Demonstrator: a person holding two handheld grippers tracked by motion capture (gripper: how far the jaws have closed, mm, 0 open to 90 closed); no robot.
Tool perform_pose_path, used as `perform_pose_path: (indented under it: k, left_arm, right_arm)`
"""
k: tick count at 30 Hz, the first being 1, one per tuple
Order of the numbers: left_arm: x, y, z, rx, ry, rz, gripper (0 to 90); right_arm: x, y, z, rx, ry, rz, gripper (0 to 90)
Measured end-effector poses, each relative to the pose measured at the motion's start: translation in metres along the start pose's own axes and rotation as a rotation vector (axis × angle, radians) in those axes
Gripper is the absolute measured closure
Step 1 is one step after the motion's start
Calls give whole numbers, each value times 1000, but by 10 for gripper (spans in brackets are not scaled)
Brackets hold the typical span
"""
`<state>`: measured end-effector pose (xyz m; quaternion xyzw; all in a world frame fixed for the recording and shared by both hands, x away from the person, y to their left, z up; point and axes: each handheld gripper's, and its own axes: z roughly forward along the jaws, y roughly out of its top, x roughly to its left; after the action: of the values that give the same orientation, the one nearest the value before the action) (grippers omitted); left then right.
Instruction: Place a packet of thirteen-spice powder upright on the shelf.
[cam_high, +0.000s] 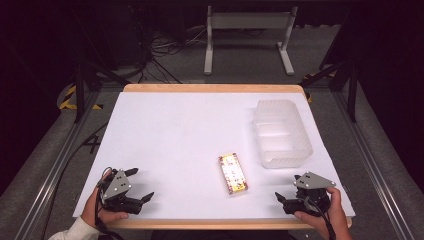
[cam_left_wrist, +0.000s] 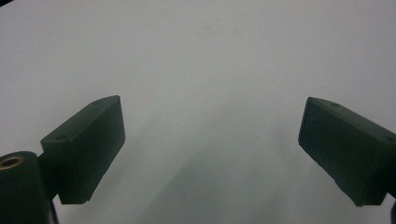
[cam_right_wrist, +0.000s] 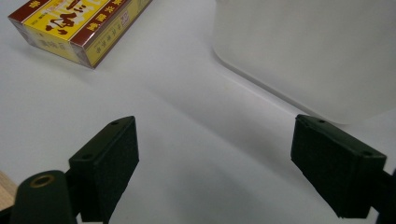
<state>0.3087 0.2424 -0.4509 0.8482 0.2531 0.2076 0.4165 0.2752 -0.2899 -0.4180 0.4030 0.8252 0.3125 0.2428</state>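
White table (cam_high: 165, 130): box (cam_high: 233, 173) between left tongs (cam_high: 140, 186), right tongs (cam_high: 289, 187); both spread, empty.

The box (cam_high: 233, 173) lay mid-table (cam_high: 165, 130), with the bin (cam_high: 281, 132) just behind and to its right. Left gripper (cam_high: 140, 185) sat at the near-left corner, right gripper (cam_high: 287, 187) near-right, both well apart from the box.

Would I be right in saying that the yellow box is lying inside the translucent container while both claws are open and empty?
Not quite: the yellow box lies on the white table, beside the translucent container, not inside it, as the high view shows. The left claw and right claw are indeed open and empty.
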Motion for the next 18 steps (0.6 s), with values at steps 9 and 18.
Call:
perform_pose_path:
  k: [9, 18]
  left_arm:
    - [-1, -3, -4, -19, -4, -18, 85]
    - [-3, -3, -6, -26, 6, -40, 91]
  right_arm:
    - [15, 11, 10, 5, 52, -53, 153]
    - [29, 42, 22, -30, 94, -51, 209]
